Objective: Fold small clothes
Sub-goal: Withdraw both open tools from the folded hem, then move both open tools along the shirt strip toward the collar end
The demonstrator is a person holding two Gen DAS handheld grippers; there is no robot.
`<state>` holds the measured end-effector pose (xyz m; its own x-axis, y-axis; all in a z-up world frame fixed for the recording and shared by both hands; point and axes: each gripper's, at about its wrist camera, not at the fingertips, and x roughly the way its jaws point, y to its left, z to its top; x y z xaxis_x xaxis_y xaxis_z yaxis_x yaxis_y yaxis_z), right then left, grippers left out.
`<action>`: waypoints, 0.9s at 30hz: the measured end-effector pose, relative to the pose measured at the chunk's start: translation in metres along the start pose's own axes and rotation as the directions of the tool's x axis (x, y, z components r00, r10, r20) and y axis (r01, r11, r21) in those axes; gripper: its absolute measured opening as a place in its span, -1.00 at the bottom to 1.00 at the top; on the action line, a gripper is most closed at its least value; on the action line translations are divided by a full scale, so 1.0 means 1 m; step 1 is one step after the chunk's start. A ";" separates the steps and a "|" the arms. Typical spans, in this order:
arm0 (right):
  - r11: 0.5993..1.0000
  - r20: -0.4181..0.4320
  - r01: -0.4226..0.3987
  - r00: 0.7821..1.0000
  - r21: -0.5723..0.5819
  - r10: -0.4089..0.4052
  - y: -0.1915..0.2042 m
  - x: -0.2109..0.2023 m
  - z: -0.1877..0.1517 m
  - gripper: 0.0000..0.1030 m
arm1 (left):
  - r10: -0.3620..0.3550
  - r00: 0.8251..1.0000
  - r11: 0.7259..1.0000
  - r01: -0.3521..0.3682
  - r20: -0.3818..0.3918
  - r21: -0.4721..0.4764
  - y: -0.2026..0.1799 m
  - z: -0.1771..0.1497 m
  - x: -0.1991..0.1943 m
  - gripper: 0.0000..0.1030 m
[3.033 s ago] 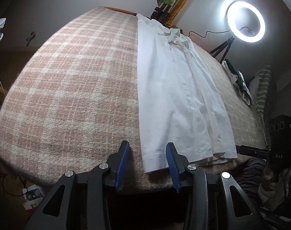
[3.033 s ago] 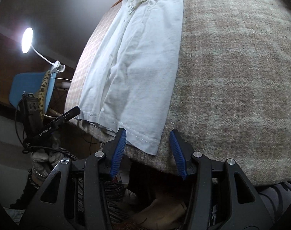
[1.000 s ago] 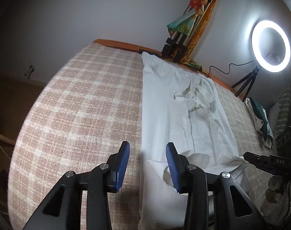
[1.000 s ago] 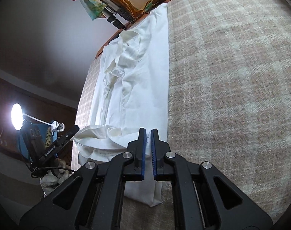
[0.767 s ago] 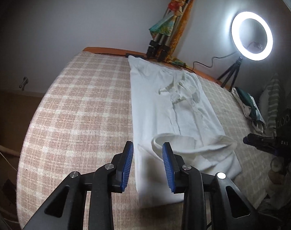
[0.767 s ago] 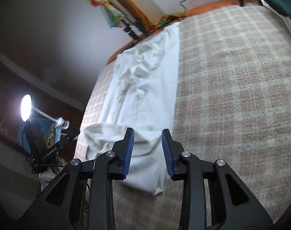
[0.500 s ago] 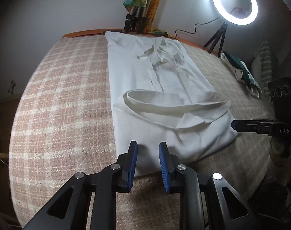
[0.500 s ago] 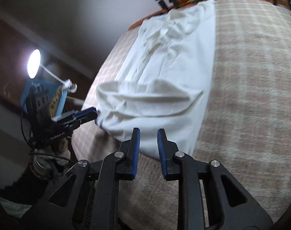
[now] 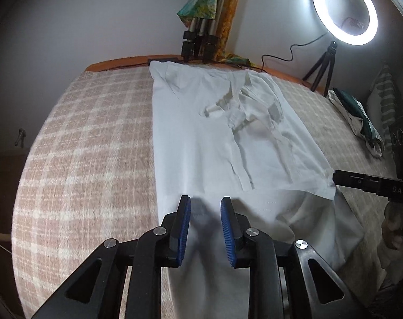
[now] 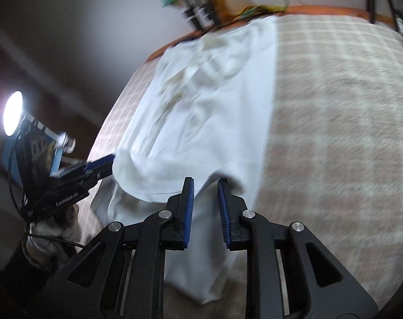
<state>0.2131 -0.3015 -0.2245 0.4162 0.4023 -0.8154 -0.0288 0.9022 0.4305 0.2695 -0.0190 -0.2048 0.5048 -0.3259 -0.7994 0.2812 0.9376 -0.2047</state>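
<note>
While both tongs, left (image 9: 204, 232) and right (image 10: 205, 211), are kept narrowly parted and empty above the shirt (image 9: 217, 143), a ring light (image 9: 345, 8) is seen beyond; "DAS" is read on the right tongs.

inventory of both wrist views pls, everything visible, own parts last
shirt: 1, white, lengthwise on the bed, near hem folded up
plaid blanket: 1, pink and cream, covers the bed
ring light: 1, white, lit, on a small tripod at the far right
folded tripod: 1, black and silver, against the far wall with colourful cloth
crumpled cloth: 1, green and white, right edge of the bed
left gripper: 1, black with blue pads, parted over the shirt
right gripper: 1, same colours, parted over the shirt
</note>
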 end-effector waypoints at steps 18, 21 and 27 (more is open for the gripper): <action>0.999 -0.026 -0.031 0.999 -0.044 0.030 -0.011 0.003 -0.006 -0.26 | -0.017 1.000 0.999 0.017 0.004 -0.031 0.025 -0.012 -0.003 -0.34; 0.996 -0.023 -0.009 1.000 -0.087 0.007 -0.003 0.003 -0.007 -0.29 | -0.012 1.000 1.000 0.012 0.009 -0.023 0.022 -0.012 -0.003 -0.49; 0.988 -0.005 0.039 0.999 -0.151 -0.040 0.008 -0.001 -0.011 -0.32 | 0.028 0.999 0.998 -0.029 0.026 0.053 0.009 -0.012 -0.004 -0.83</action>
<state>0.2031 -0.2926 -0.2245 0.4127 0.3667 -0.8338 -0.1496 0.9302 0.3351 0.2598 -0.0082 -0.2105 0.5332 -0.3024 -0.7901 0.3090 0.9390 -0.1509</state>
